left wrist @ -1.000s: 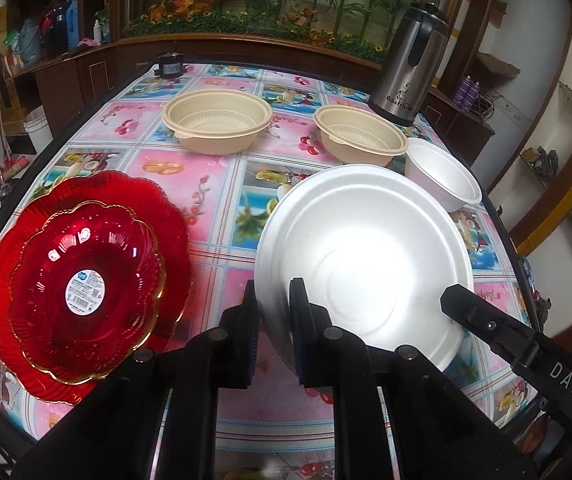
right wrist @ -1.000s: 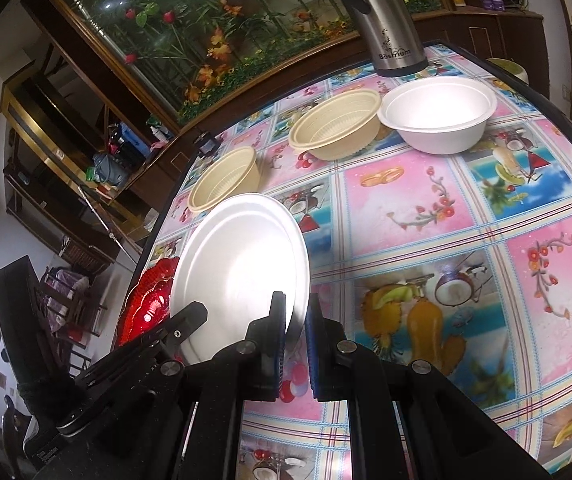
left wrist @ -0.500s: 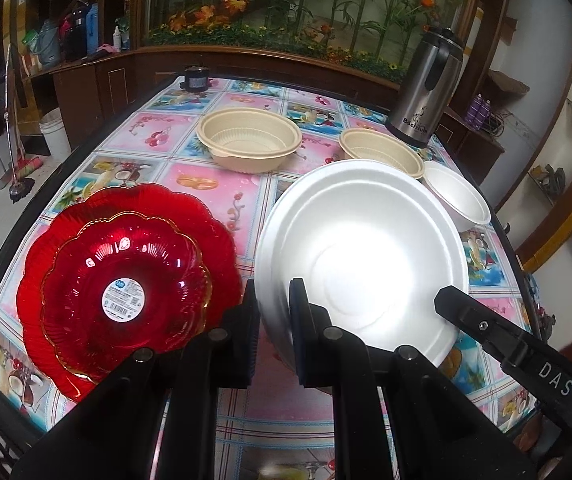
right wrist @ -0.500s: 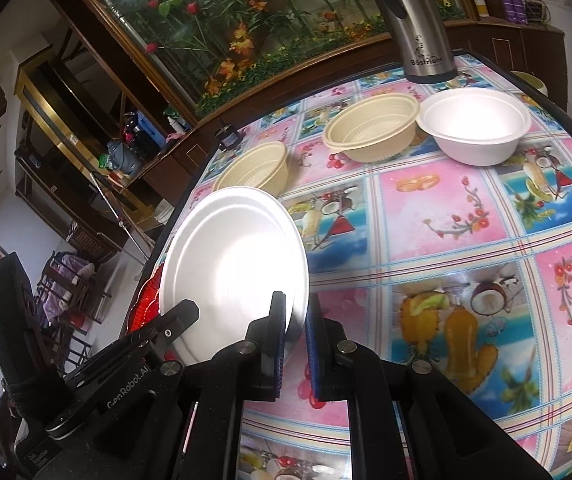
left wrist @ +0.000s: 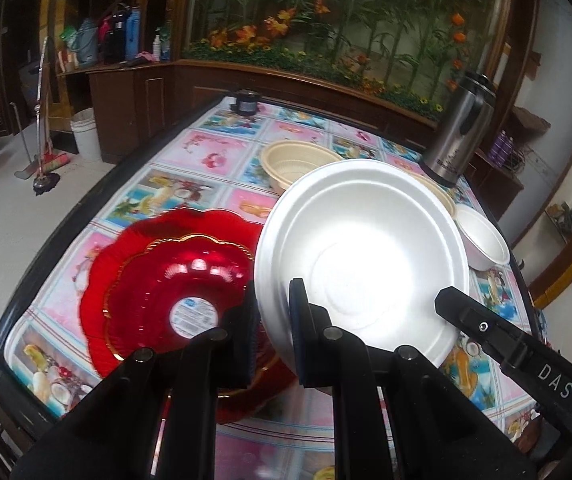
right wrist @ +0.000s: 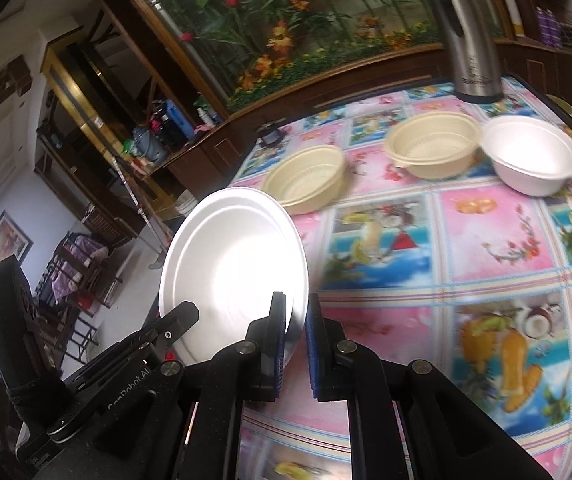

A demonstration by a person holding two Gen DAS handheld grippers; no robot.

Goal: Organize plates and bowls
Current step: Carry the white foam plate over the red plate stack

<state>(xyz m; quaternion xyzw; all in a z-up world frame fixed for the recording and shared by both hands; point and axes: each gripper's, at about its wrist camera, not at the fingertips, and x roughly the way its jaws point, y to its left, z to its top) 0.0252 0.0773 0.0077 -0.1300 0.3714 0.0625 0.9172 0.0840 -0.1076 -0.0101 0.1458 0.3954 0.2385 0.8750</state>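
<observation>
A white foam plate (left wrist: pixel 362 256) is shown lifted clear of the table (left wrist: pixel 221 152), tilted, and gripped at its rim from two sides. The left gripper (left wrist: pixel 273 320) is closed on the near edge of the plate, one pad lying inside the rim and the other behind it. The right gripper (right wrist: pixel 296 320) is likewise clamped on the plate's edge (right wrist: pixel 233 276), which is pinched between its blue-lined pads. In the left wrist view, the right gripper's black body (left wrist: pixel 510 344) is seen against the plate's right edge.

Positions are given relative to the white foam plate. Beneath and to its left, two red scalloped plates (left wrist: pixel 165 280) lie stacked on the tablecloth, the smaller one, bearing a round label (left wrist: pixel 194 317), on top; their right part is overlapped by the held plate. Beyond it, two beige bowls (right wrist: pixel 306 178) (right wrist: pixel 434 150) rest well apart from one another. A white foam bowl (right wrist: pixel 532 154) stands just beside the farther-right beige bowl; whether they touch cannot be told. Further back, a steel thermos jug (left wrist: pixel 460 136) stands upright near the far edge of the table
</observation>
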